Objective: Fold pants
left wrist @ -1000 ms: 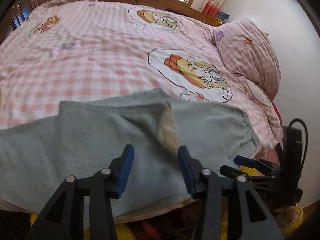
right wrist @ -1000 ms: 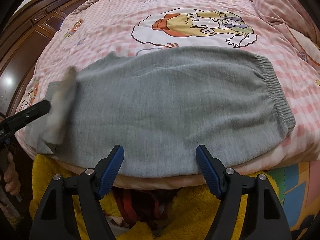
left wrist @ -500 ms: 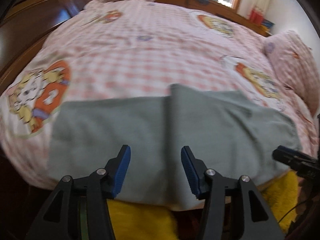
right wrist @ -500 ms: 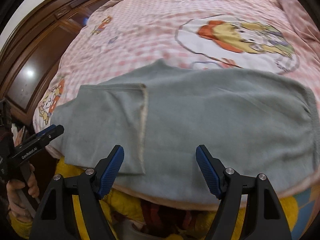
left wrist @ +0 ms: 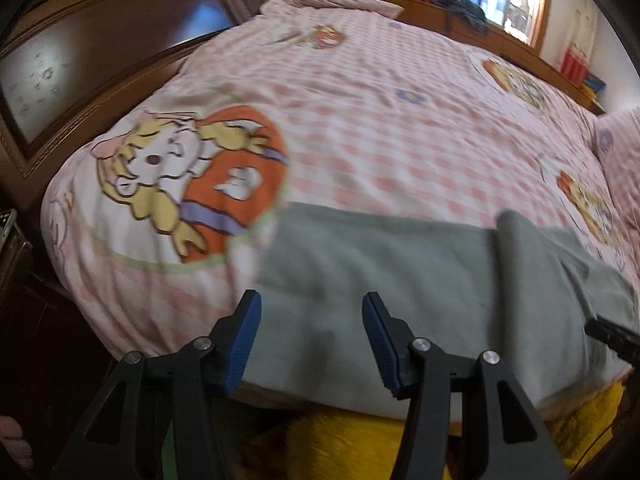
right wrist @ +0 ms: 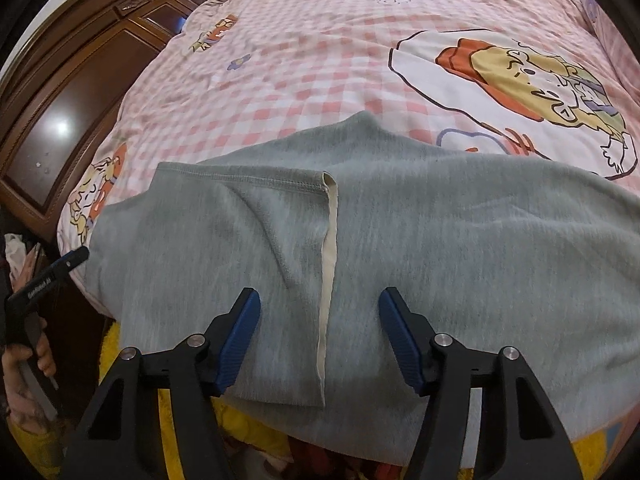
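Observation:
Grey pants (right wrist: 460, 240) lie flat along the near edge of the bed, their leg end folded back over the body so the hem (right wrist: 272, 182) and a pale inner strip (right wrist: 329, 264) face up. In the left wrist view the same pants (left wrist: 400, 272) stretch to the right, with the folded layer's edge (left wrist: 516, 236) raised. My left gripper (left wrist: 311, 336) hovers open over the folded end at the left, empty. My right gripper (right wrist: 319, 334) is open just above the pale strip, holding nothing. The left gripper (right wrist: 72, 258) also shows at the left edge of the right wrist view, held by a hand (right wrist: 28, 364).
The pink checked duvet (left wrist: 380, 120) with cartoon prints covers the bed. A dark wooden wardrobe (right wrist: 68, 92) stands close on the left. A pillow (left wrist: 624, 152) lies at the right. Yellow fleece (left wrist: 344, 440) sits below the bed edge. The right gripper's tip (left wrist: 612, 336) pokes in at right.
The left gripper let go of the leg end after laying it over the body, then swung left to the fold. The right gripper shifted left toward the hem. Both stayed open.

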Demonstrator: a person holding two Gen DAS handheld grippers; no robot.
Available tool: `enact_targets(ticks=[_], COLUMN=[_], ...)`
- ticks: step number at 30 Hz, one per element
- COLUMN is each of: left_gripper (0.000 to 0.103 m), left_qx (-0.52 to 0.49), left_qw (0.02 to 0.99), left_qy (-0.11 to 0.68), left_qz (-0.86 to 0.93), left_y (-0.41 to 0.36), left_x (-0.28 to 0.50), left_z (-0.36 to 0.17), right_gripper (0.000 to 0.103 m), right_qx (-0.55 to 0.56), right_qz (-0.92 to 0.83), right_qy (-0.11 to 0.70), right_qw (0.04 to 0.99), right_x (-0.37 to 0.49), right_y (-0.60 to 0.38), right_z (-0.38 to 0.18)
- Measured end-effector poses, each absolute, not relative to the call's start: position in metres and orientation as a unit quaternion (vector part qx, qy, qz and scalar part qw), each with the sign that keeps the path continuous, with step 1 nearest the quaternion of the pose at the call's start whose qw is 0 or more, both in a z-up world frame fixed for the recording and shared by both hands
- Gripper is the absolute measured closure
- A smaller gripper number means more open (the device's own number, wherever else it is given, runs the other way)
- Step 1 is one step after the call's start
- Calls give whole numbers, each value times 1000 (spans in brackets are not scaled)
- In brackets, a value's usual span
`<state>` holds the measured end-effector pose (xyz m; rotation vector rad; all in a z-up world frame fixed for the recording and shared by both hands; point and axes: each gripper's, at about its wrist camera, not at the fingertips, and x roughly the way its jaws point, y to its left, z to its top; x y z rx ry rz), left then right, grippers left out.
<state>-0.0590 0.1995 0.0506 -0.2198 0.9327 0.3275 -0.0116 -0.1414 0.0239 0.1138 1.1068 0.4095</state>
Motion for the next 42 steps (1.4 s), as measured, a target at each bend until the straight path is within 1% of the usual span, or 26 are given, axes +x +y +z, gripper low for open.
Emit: enact_targets(ticks=[4, 8, 10, 12, 13, 14, 15, 16, 17, 18, 20, 25, 28, 29, 30, 31, 32, 33, 34, 38, 42], left_gripper=[48, 48, 48, 48, 52, 62, 68, 78, 83, 83, 83, 83, 83, 83, 83, 83, 86, 90, 96, 100, 100], left_qx=[-128, -152, -172, -163, -154, -152, -153, -155, -161, -172, -195, -194, -202, -209, -218, -226, -233, -233, -230, -224, -208], left_qw=[873, 867, 869, 872, 873, 874, 872, 871, 869, 869, 867, 860, 861, 861, 861, 860, 859, 860, 862, 874, 893], left_qy=[442, 451, 448, 445, 445, 444, 444, 445, 444, 441, 436, 452, 444, 440, 437, 435, 433, 431, 429, 413, 386], left_qz=[163, 151, 123, 122, 125, 129, 134, 140, 146, 145, 137, 135, 144, 146, 145, 144, 144, 143, 142, 121, 97], left_y=[223, 231, 228, 223, 222, 222, 222, 224, 227, 229, 230, 220, 223, 226, 229, 232, 234, 235, 234, 225, 209], left_x=[-59, -57, -58, -58, -57, -57, -57, -57, -59, -63, -71, -77, -75, -74, -73, -72, -73, -74, -75, -85, -93], left_z=[44, 33, 29, 28, 27, 26, 25, 24, 25, 26, 28, 15, 11, 10, 8, 8, 9, 11, 13, 31, 60], right_gripper=[39, 39, 42, 50, 51, 52, 52, 53, 55, 59, 62, 65, 77, 83, 91, 96, 98, 99, 99, 99, 99], right_qx=[48, 33, 29, 32, 33, 33, 32, 32, 34, 38, 51, 67, 60, 66, 74, 81, 89, 98, 111, 126, 129], right_qz=[187, 177, 173, 180, 186, 190, 192, 191, 190, 190, 194, 212, 212, 214, 217, 218, 220, 225, 230, 237, 241], right_qy=[521, 520, 520, 520, 520, 521, 521, 520, 519, 518, 516, 517, 516, 517, 518, 517, 516, 513, 508, 491, 475], right_qw=[831, 835, 836, 835, 833, 832, 831, 832, 832, 833, 832, 826, 828, 826, 824, 824, 823, 823, 822, 829, 837], right_x=[-9, -10, -12, -13, -13, -13, -12, -12, -11, -11, -11, -7, -5, -4, -3, -3, -4, -5, -6, -11, -18], right_y=[-139, -133, -131, -129, -127, -125, -124, -123, -122, -122, -122, -116, -111, -112, -114, -116, -119, -122, -126, -135, -143], right_z=[21, 19, 21, 23, 24, 24, 23, 23, 23, 23, 24, 24, 24, 24, 24, 24, 25, 27, 30, 45, 62])
